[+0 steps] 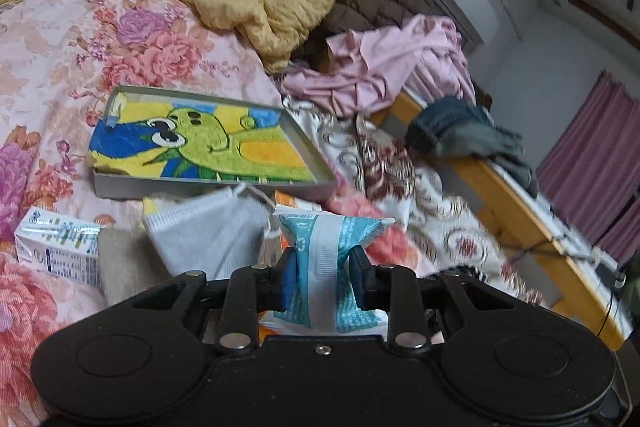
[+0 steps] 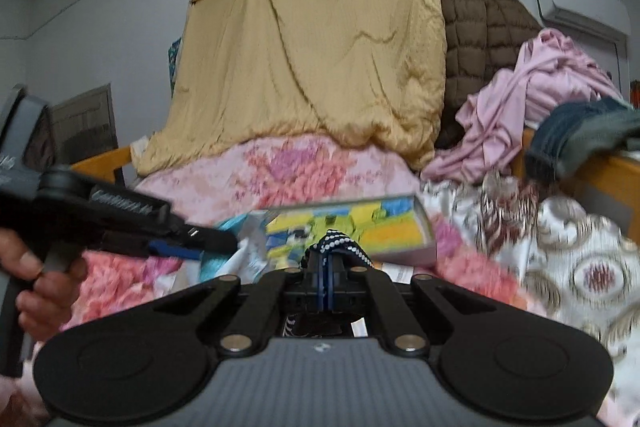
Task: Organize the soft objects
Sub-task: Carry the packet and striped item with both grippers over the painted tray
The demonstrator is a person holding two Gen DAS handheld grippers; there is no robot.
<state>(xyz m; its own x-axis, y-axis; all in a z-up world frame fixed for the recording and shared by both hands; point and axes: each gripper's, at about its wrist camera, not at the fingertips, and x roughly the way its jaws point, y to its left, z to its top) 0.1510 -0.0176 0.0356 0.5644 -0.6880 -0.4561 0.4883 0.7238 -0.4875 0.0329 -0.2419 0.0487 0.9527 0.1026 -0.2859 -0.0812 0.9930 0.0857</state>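
Your left tool (image 1: 323, 269) is part-way closed, its pads pinching the waist of a soft blue-and-white packet (image 1: 326, 251) so the wrapper bulges above and below the grip; that middle hold keeps the packet from folding over as you lift it clear of the bed. Your right tool (image 2: 328, 267) is closed right down on a thin dark fabric with white dots (image 2: 340, 241), a loop of which pokes up past the tips. What that fabric is, I cannot say, since most of it hangs hidden below the tool.

Just beyond the packet lie a grey face mask (image 1: 208, 227) and a small carton (image 1: 56, 243) on the floral bedspread (image 1: 152, 39), with a shallow box holding a green cartoon picture (image 1: 204, 143) behind them. In the right wrist view your hand (image 2: 44, 287) holds the left tool's handle, and the box sits between the two tools.

Farther off, a yellow quilt (image 2: 312, 59), a brown quilted jacket (image 2: 480, 27) and pink clothing (image 2: 540, 95) are heaped against the wall, probably the sorting yet to do.
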